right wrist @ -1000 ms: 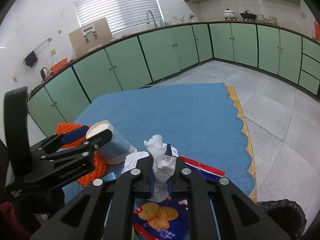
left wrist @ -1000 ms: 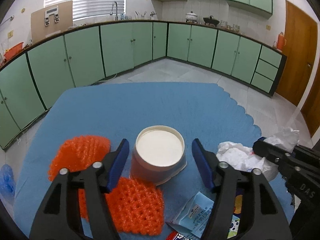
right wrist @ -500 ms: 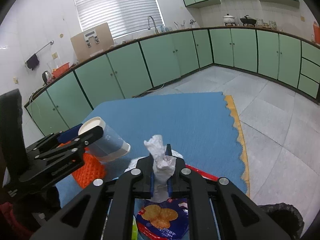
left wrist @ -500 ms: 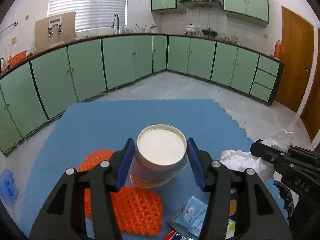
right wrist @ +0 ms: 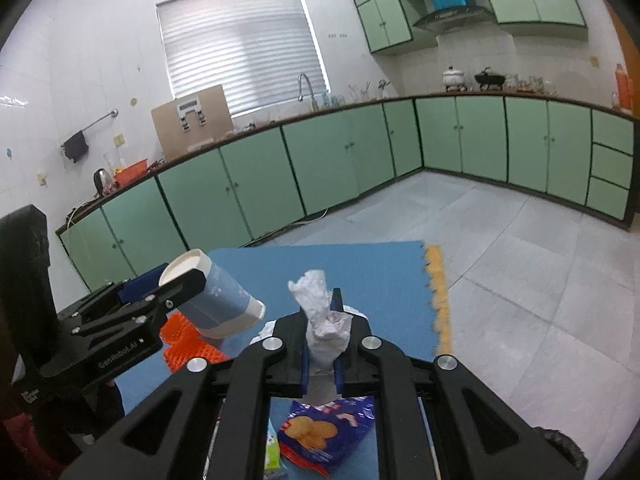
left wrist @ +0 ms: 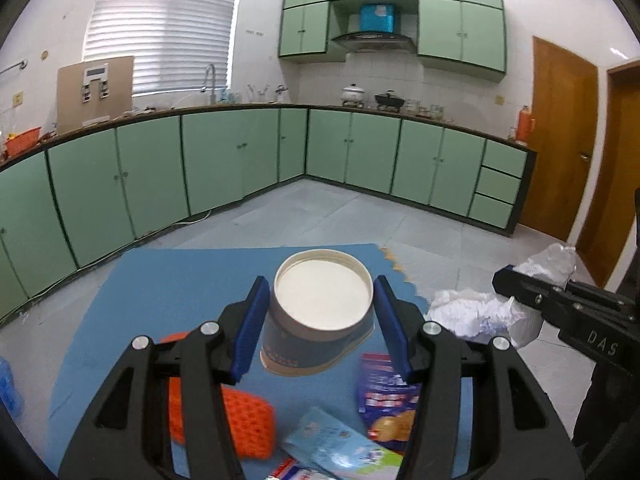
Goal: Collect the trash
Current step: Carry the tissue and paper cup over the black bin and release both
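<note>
Blue pads of the left tongs point(left wrist: 318, 330) squeeze a paper cup point(left wrist: 316, 318) from both sides, and the cup hangs in the air above the blue mat point(left wrist: 168, 284), tipped with its white bottom up. The right tongs point(right wrist: 322, 354) are pinched tight on a crumpled white tissue point(right wrist: 320, 320). An orange net point(left wrist: 236, 420), a cookie bag point(right wrist: 324, 434) and more white paper point(left wrist: 472, 312) lie on the mat.

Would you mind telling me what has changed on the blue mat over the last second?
The left gripper closed on the paper cup and lifted it off the blue mat. The right gripper rose too, still shut on the crumpled tissue. The orange nets and snack wrappers stayed on the mat.
</note>
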Demonstrator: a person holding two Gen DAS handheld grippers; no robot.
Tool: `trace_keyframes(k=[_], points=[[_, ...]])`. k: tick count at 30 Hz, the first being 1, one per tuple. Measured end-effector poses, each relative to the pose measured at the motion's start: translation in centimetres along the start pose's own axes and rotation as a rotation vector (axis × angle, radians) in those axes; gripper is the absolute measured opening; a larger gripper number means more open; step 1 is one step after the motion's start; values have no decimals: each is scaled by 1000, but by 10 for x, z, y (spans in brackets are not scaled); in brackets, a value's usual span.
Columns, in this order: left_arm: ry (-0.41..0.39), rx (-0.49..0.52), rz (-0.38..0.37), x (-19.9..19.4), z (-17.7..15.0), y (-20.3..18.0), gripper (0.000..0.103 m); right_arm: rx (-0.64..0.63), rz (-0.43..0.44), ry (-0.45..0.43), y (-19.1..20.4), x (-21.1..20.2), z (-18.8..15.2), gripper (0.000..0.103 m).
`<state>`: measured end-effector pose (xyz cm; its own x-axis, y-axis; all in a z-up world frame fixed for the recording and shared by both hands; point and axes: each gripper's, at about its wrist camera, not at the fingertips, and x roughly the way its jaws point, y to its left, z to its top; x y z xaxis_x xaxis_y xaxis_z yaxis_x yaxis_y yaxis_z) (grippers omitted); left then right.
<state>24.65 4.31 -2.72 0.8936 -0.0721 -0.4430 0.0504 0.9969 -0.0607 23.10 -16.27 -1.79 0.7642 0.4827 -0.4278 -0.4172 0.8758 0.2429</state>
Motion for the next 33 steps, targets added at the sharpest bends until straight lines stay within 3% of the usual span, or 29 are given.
trace_keyframes(k=[16,25,33], points=[[25,105,-244,-10,-39,-146,51,90,-249,-47,-81,-113,-48,9],[81,194,-404,-6,-93,-243,52,201,-392,-36,-143,-172,-101,9],[176,256,-462,15,-143,-290,52,298,-464,24,-191,-187,-150,9]])
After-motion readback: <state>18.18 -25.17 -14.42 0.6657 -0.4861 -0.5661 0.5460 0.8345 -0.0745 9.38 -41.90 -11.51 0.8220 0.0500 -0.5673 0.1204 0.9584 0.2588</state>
